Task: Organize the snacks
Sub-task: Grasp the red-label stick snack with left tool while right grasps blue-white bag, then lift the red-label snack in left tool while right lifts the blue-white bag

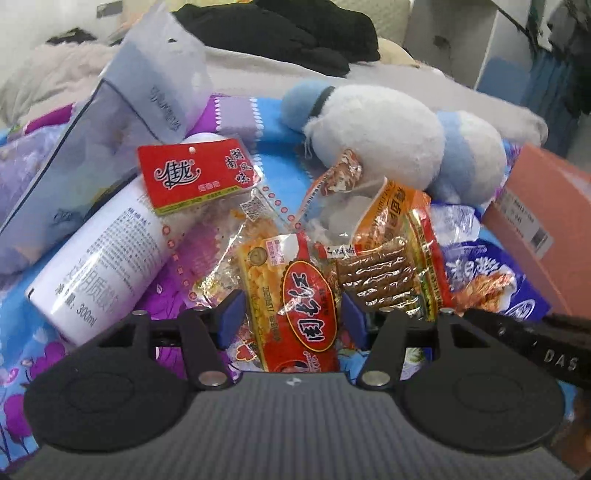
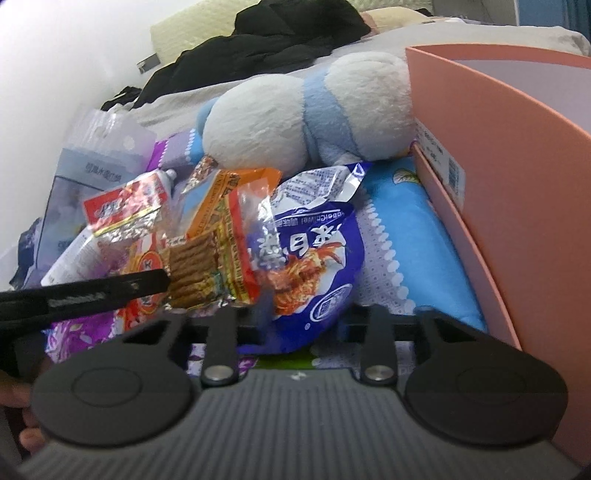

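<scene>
A pile of snack packets lies on a flowered bedsheet. My left gripper (image 1: 293,317) has its blue pads on both sides of a red and yellow corn snack packet (image 1: 295,295), closed against it. Beside it lie a packet of brown strips (image 1: 388,277), a red-headed packet (image 1: 195,173) and a blue and white packet (image 1: 487,280). My right gripper (image 2: 303,321) straddles the blue and white packet (image 2: 314,258); its pads are blurred and mostly hidden. The pink box (image 2: 517,184) stands open at the right.
A white 300 ml bottle (image 1: 103,258) and a clear plastic bag (image 1: 110,129) lie left of the pile. A white and blue plush toy (image 1: 388,144) rests behind it. Black clothes (image 1: 295,33) lie further back. The left gripper's body (image 2: 85,291) crosses the right wrist view.
</scene>
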`<act>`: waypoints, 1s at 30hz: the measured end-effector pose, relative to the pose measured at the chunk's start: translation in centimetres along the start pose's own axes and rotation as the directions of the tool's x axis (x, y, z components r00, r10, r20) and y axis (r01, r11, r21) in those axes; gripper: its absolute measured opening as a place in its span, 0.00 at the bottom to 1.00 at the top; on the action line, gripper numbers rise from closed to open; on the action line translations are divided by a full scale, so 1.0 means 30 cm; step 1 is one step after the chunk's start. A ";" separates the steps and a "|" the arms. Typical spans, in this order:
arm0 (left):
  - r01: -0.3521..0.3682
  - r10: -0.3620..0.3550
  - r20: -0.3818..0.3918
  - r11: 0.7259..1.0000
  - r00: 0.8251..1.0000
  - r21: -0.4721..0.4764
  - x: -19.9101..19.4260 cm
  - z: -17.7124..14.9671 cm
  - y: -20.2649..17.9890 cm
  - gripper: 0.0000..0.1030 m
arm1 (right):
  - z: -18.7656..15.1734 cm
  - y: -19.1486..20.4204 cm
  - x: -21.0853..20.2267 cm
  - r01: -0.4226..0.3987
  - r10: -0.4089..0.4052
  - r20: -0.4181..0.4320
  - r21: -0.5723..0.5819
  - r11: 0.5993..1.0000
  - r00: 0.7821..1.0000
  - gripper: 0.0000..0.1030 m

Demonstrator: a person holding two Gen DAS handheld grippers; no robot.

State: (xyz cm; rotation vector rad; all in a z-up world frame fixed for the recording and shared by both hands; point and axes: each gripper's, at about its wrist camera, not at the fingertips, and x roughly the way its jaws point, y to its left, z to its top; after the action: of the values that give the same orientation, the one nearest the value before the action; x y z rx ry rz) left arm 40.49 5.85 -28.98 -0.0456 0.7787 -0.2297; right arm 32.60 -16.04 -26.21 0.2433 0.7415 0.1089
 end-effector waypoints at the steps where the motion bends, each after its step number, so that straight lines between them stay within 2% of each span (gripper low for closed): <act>1: -0.008 0.008 -0.001 1.000 1.000 0.008 0.002 0.001 -0.004 0.57 | -0.001 0.003 -0.003 -0.002 0.002 0.001 -0.005 1.000 1.000 0.23; 2: -0.015 0.015 -0.003 1.000 1.000 0.020 0.003 0.000 -0.008 0.55 | -0.001 0.004 -0.006 -0.005 0.005 0.003 -0.009 1.000 1.000 0.21; 4: -0.011 0.011 -0.002 0.999 1.000 0.033 -0.005 -0.002 -0.015 0.39 | -0.001 0.010 -0.015 -0.012 0.012 0.005 -0.013 1.000 1.000 0.15; 5: -0.006 0.006 -0.004 0.999 1.000 0.035 -0.011 -0.004 -0.017 0.35 | 0.000 0.013 -0.021 -0.015 0.015 0.006 -0.016 1.000 1.000 0.15; 7: 0.019 -0.018 -0.010 0.999 1.000 0.028 -0.026 -0.007 -0.015 0.16 | -0.001 0.021 -0.034 -0.018 0.019 0.010 -0.025 1.000 1.000 0.13; 9: 0.047 -0.047 -0.016 0.999 0.999 0.003 -0.048 -0.014 -0.012 0.10 | -0.003 0.028 -0.050 -0.024 0.024 0.014 -0.032 0.999 1.000 0.11; 14: 0.066 -0.066 0.005 0.996 0.998 -0.057 -0.149 -0.042 -0.008 0.08 | -0.015 0.039 -0.104 -0.029 0.030 0.016 -0.037 0.999 0.999 0.09; 20: 0.040 -0.032 0.051 0.984 0.998 -0.173 -0.345 -0.130 -0.007 0.08 | -0.040 0.020 -0.192 -0.043 0.042 -0.005 -0.027 0.999 0.999 0.07; 24: 0.040 -0.027 0.050 0.963 0.998 -0.267 -0.448 -0.195 -0.005 0.08 | -0.057 0.011 -0.272 -0.071 0.071 -0.026 -0.015 0.997 0.997 0.07; 30: 0.021 -0.001 0.061 0.942 0.998 -0.334 -0.585 -0.277 -0.021 0.08 | -0.079 0.036 -0.393 -0.117 0.115 -0.039 -0.034 0.993 0.993 0.07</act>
State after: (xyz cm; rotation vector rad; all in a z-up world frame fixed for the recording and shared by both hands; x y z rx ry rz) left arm 22.47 9.50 -22.71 -0.3777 0.7507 -0.1034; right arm 22.32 -16.74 -19.89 0.2502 0.7613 0.2375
